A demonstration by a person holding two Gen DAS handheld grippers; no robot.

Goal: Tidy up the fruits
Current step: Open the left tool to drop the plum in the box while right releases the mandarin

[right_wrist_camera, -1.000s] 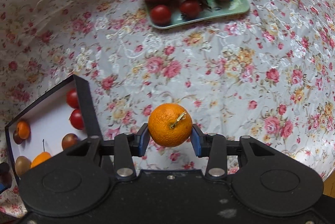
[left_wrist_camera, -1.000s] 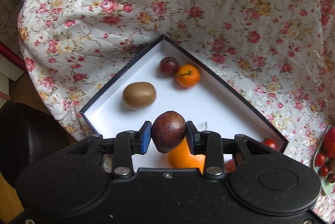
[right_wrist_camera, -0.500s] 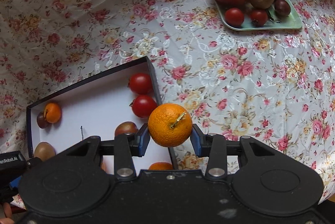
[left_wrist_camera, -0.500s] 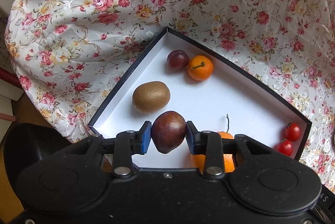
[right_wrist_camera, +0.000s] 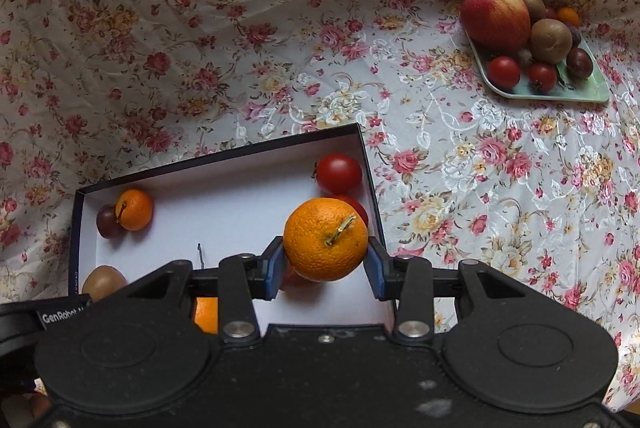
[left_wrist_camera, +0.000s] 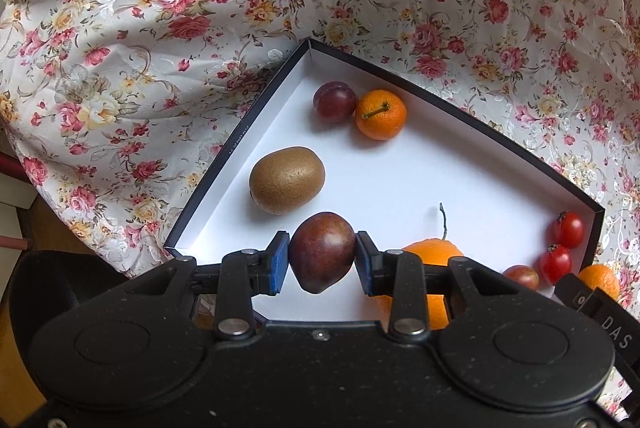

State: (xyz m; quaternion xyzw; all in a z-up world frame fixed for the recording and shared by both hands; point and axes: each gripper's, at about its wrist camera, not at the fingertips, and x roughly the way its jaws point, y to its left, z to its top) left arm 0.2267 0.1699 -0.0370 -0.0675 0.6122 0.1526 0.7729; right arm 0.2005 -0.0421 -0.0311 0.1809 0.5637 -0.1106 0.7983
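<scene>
Over the near end of the white-lined box (left_wrist_camera: pixel 448 168) my left claw (left_wrist_camera: pixel 322 258) is clamped on a dark plum (left_wrist_camera: pixel 322 251), its blue pads pressed to both sides of the fruit, which hangs clear of the box floor. Beyond it a kiwi (left_wrist_camera: pixel 286 179) lies close to the left wall, and in the far corner a second plum (left_wrist_camera: pixel 334 101) touches a small mandarin (left_wrist_camera: pixel 381 114). A larger orange with a long stem (left_wrist_camera: pixel 434 254) sits partly hidden behind my left claw's right finger, and two cherry tomatoes (left_wrist_camera: pixel 568 229) rest against the right wall.

My right claw (right_wrist_camera: pixel 325 264) is clamped on a mandarin with a short stem (right_wrist_camera: pixel 325 239), held above the right side of the same box (right_wrist_camera: pixel 224 164), near its right wall. One tomato behind it is half hidden by the fruit; the other shows whole, further back in the corner.

On the floral tablecloth (right_wrist_camera: pixel 280 28), well apart from the box to the far right, a pale green plate (right_wrist_camera: pixel 568 94) carries a red apple (right_wrist_camera: pixel 495 17), kiwis, tomatoes, plums and a small orange fruit at the back
</scene>
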